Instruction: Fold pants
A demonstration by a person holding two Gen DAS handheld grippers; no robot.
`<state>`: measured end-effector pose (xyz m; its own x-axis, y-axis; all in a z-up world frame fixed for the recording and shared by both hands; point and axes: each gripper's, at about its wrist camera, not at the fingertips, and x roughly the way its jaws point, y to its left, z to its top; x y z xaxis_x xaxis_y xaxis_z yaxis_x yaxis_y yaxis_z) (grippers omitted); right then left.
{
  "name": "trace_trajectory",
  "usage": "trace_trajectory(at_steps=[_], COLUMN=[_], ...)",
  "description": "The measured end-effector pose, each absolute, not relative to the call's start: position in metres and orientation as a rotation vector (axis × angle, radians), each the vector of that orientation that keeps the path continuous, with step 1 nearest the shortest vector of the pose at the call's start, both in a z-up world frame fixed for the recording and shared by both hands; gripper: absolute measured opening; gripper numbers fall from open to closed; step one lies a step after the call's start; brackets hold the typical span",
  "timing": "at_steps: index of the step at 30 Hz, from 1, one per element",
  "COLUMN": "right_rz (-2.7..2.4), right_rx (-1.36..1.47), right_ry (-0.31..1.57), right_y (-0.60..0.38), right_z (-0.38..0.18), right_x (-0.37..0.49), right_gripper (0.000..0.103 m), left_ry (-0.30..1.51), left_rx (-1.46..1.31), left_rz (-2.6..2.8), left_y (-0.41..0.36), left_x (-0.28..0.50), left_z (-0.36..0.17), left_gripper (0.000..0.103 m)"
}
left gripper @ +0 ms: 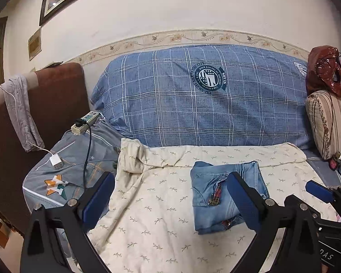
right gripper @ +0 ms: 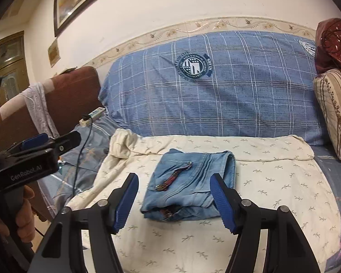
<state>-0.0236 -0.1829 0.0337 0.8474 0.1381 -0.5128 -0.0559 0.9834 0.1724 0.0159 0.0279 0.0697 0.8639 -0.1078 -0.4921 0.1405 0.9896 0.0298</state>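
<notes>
A pair of light blue denim pants (left gripper: 218, 195) lies folded into a compact square on the cream leaf-print sheet (left gripper: 152, 223). It also shows in the right wrist view (right gripper: 193, 188), with a red patterned strap across its top. My left gripper (left gripper: 170, 202) is open and empty, left of and in front of the pants; its right finger (left gripper: 243, 202) overlaps them in view. My right gripper (right gripper: 175, 202) is open and empty, its fingers standing either side of the pants' near edge, apart from the cloth. It also shows at the right edge of the left wrist view (left gripper: 318, 192).
A big blue plaid pillow (left gripper: 200, 95) leans on the wall behind. A power strip (left gripper: 86, 122) with a black cable and a white charger (left gripper: 56, 161) lie at the left. A brown headboard (left gripper: 52, 104) with grey cloth stands left. A striped cushion (left gripper: 329, 122) is at the right.
</notes>
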Motion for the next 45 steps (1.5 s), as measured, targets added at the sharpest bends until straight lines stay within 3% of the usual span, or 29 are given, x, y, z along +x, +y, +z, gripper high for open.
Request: trace_trajectory(at_steps=[45], right_rz=[0.099], right_rx=[0.128], right_ry=[0.518], right_y=[-0.176], right_z=[0.049], right_x=[-0.062], right_gripper=[0.068], left_ry=[0.475], left_rx=[0.08], left_rz=[-0.124], left_y=[0.032], left_x=[-0.021], left_z=[0.089], left_gripper=[0.099])
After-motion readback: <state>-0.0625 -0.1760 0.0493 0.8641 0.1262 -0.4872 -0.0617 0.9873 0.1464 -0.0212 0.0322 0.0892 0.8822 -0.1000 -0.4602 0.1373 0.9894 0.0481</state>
